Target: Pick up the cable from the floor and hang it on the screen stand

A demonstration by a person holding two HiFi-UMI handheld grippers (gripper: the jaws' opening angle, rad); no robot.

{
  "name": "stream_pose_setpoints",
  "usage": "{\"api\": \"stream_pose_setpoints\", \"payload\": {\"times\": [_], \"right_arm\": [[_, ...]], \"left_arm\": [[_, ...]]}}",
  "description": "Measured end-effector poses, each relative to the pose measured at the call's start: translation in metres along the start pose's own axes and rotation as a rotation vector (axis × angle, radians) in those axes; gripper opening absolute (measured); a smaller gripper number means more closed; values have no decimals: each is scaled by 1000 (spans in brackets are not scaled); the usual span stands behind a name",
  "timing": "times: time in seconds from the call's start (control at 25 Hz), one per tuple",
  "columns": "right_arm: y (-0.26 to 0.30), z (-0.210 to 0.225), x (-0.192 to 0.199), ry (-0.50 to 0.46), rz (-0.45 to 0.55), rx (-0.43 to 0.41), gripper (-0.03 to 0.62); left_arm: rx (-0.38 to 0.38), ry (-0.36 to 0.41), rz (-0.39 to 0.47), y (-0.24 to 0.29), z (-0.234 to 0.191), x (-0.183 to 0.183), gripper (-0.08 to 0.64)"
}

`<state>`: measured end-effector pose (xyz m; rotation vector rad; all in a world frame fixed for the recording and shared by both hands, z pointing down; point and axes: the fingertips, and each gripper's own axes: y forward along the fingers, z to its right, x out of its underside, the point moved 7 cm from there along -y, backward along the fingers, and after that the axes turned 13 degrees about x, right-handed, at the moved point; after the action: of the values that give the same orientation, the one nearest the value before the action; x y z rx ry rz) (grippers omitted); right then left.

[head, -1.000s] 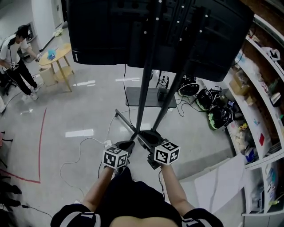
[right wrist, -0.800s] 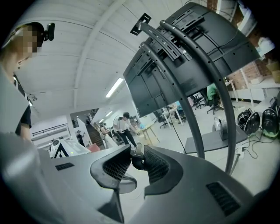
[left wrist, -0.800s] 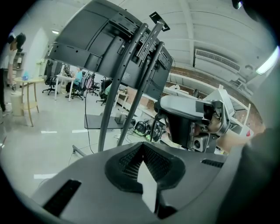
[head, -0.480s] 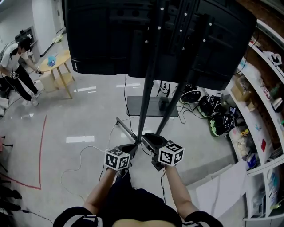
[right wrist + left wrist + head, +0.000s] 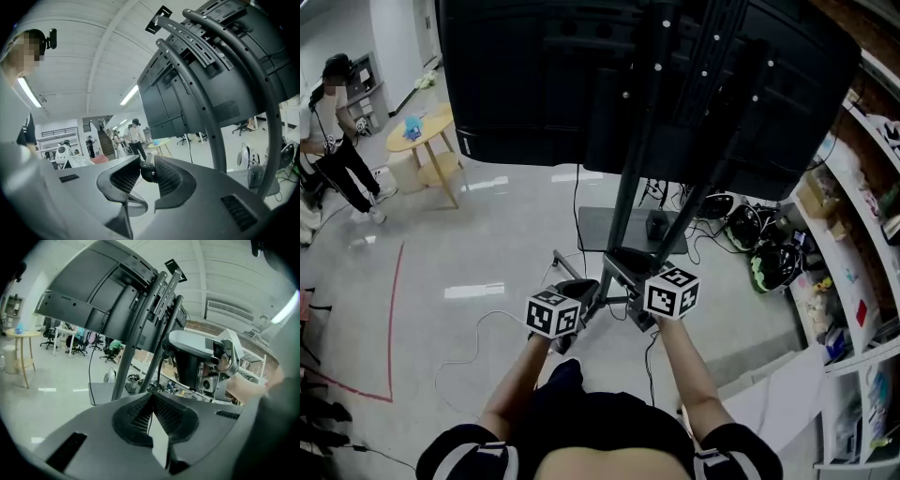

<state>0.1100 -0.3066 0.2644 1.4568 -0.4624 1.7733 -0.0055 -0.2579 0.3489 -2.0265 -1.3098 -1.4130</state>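
The black screen stand (image 5: pixel 637 192) rises straight ahead with the big dark screen (image 5: pixel 544 84) mounted on it. My left gripper (image 5: pixel 574 295) and right gripper (image 5: pixel 630 279) are raised side by side close to its poles. In the right gripper view the right gripper (image 5: pixel 147 168) is shut on the cable's dark plug (image 5: pixel 148 171), whose metal tip sticks up. In the left gripper view the left gripper (image 5: pixel 151 397) has its tips together, with a thin strand of the cable (image 5: pixel 149 423) running between the pads. A black length of cable (image 5: pixel 649 354) hangs below the right gripper.
The stand's flat base plate (image 5: pixel 614 230) lies on the grey floor. Helmets and tangled leads (image 5: pixel 759 246) sit on the right, beside white shelves (image 5: pixel 853 272). A white cord (image 5: pixel 469 339) trails over the floor at left. A round wooden table (image 5: pixel 417 139) and a person (image 5: pixel 333 122) are far left.
Both grippers have risen and moved forward, closer to the stand's poles. The stand and screen now loom larger in the head view.
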Motion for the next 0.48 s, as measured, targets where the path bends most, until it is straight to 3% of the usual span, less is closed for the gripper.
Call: {"api": "stream_pose_setpoints", "payload": {"times": [0.48], "right_arm": [[74,-10,-93,-60,3,-87,109]], "left_arm": [[-1,56,45,-18,-45,-80,8]]}}
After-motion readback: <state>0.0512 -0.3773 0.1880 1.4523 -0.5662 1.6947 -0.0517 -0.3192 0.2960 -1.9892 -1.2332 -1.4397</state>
